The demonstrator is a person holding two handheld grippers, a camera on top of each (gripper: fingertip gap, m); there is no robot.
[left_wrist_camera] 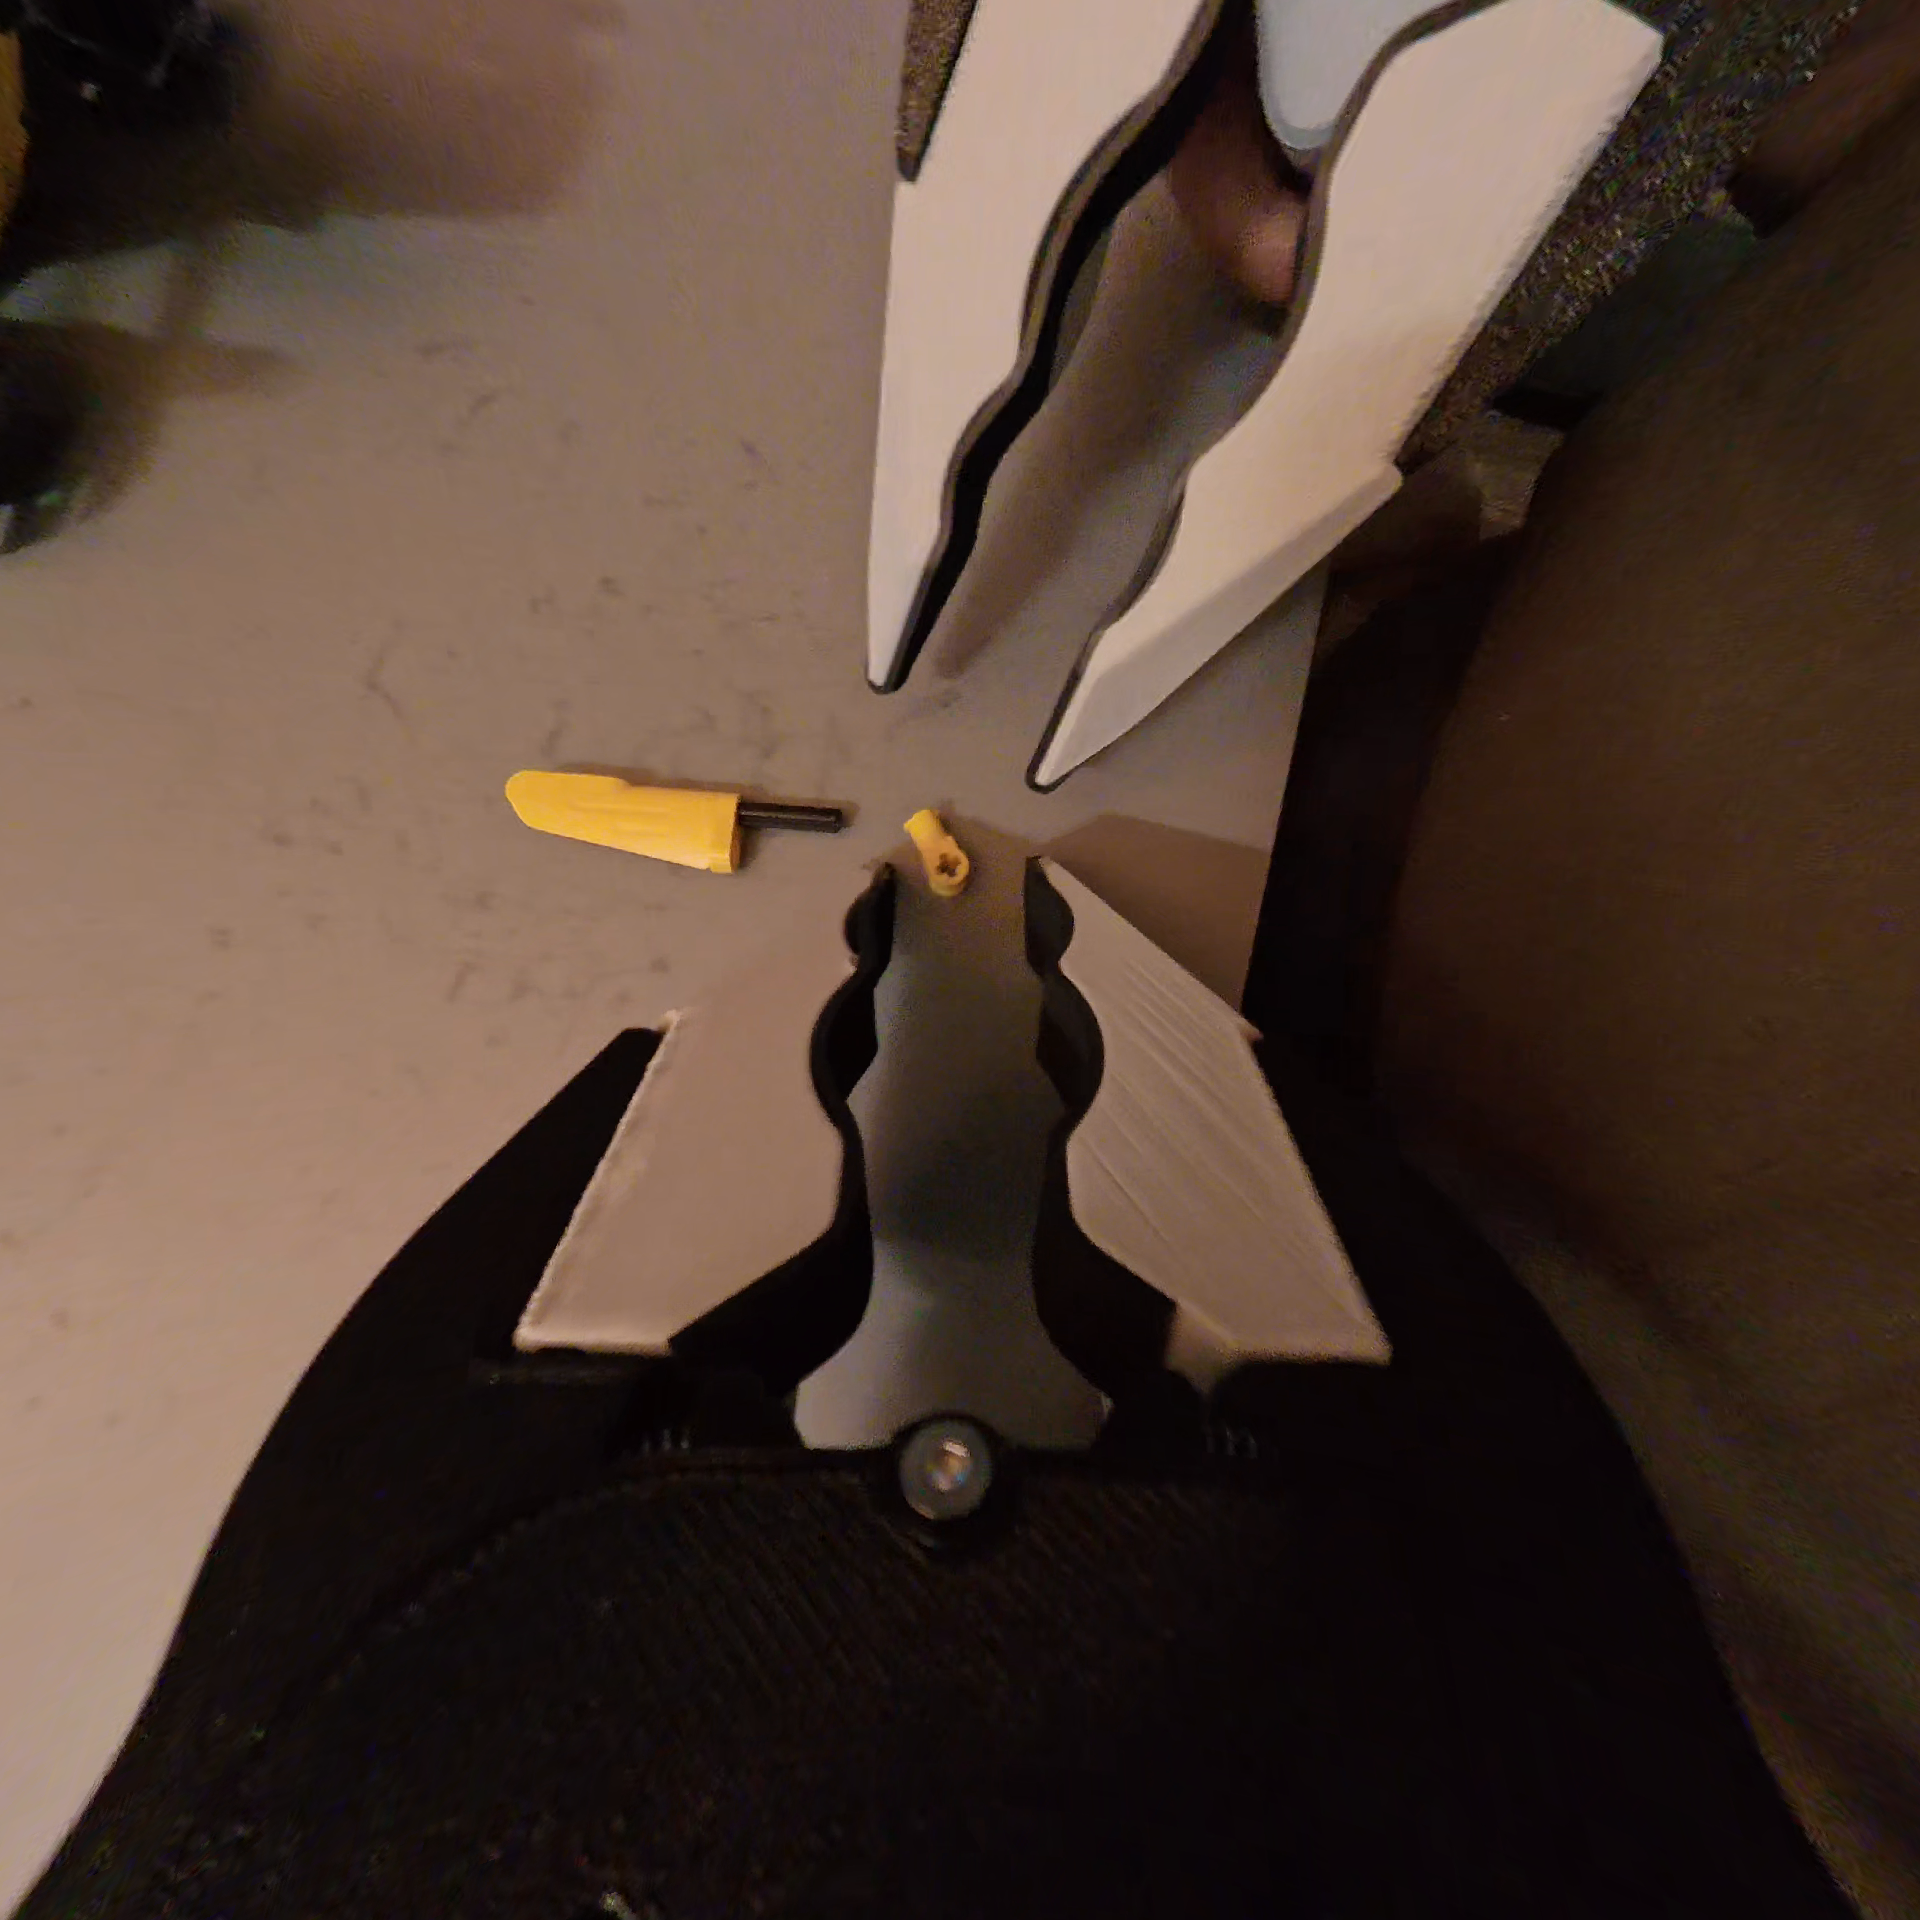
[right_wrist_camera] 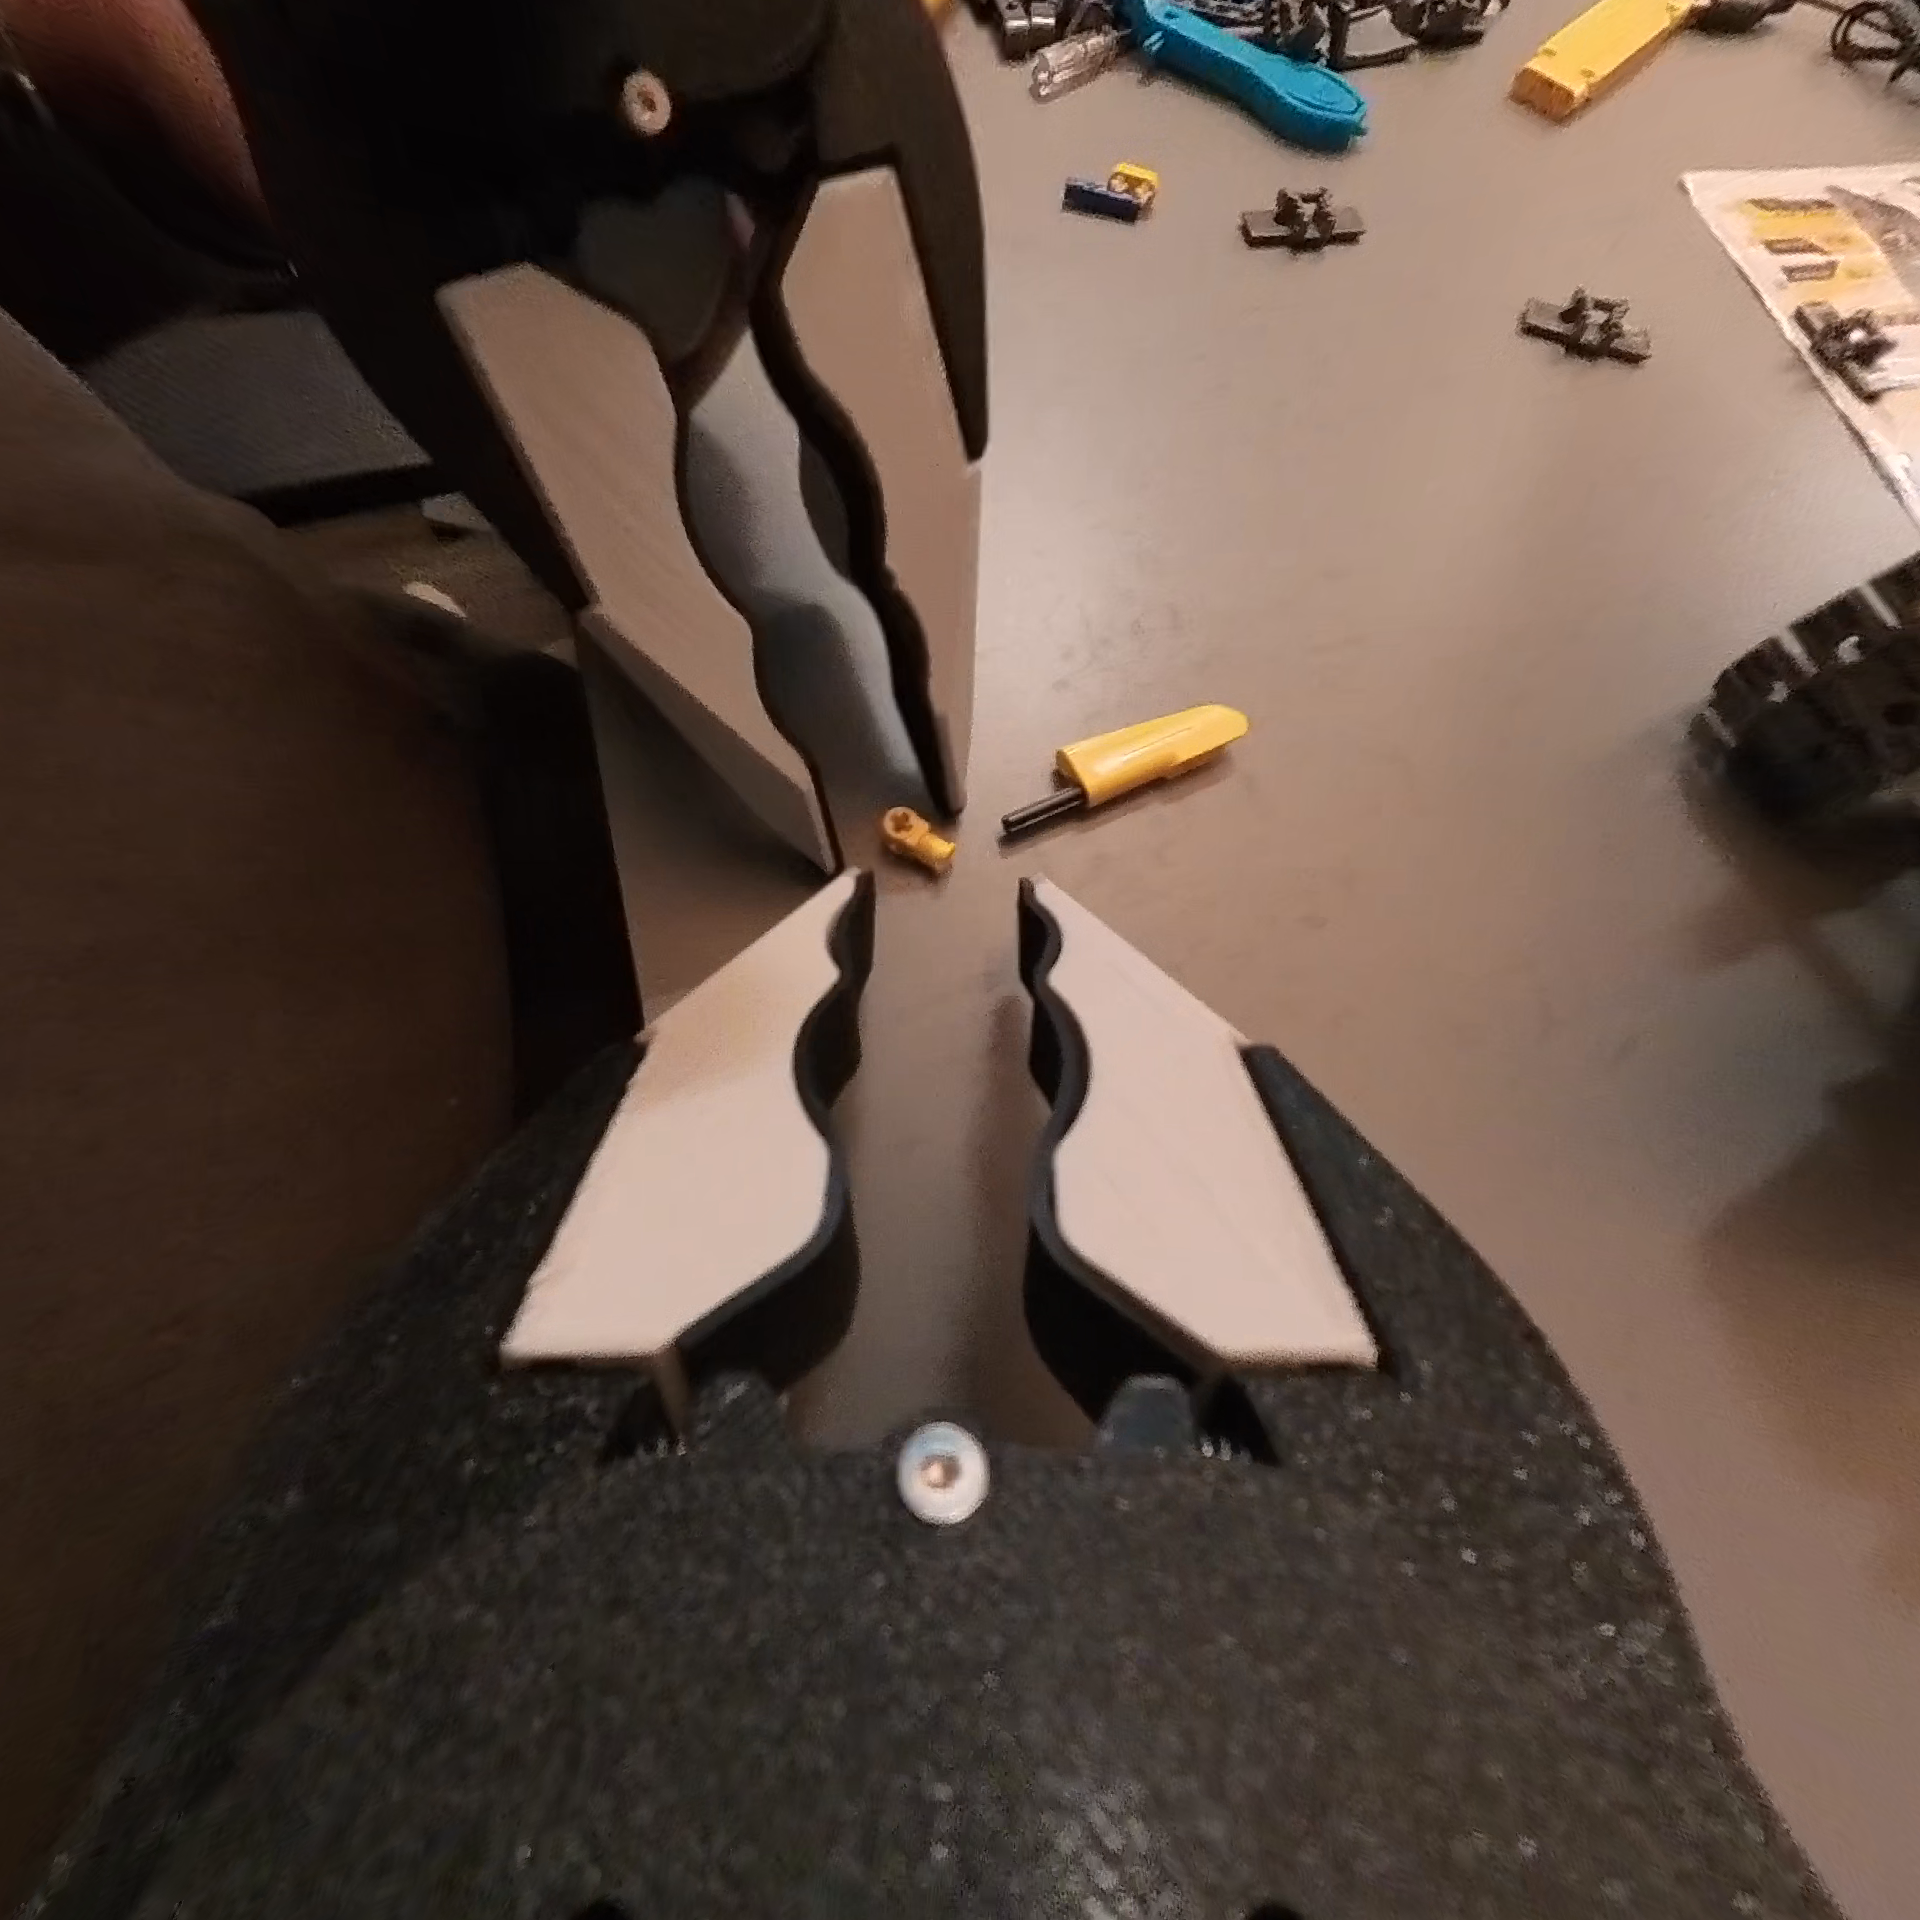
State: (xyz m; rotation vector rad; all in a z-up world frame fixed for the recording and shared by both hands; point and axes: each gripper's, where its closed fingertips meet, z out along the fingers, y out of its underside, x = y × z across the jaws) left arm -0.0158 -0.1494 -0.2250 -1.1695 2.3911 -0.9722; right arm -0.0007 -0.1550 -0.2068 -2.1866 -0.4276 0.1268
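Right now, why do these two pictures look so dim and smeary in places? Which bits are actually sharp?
Left wrist view: warm, dim light; the small yellow connector and yellow wedge piece are sharp, the top-left corner is smeared. Right wrist view: the far clutter, like the blue part, and the tracked piece at the right edge are soft. The wide lens makes the left gripper and right gripper loom large, their fingers spreading outward.

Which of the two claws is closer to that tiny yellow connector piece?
Left. The left gripper has the small yellow connector at its fingertips; the right gripper points at it from opposite, slightly farther off.
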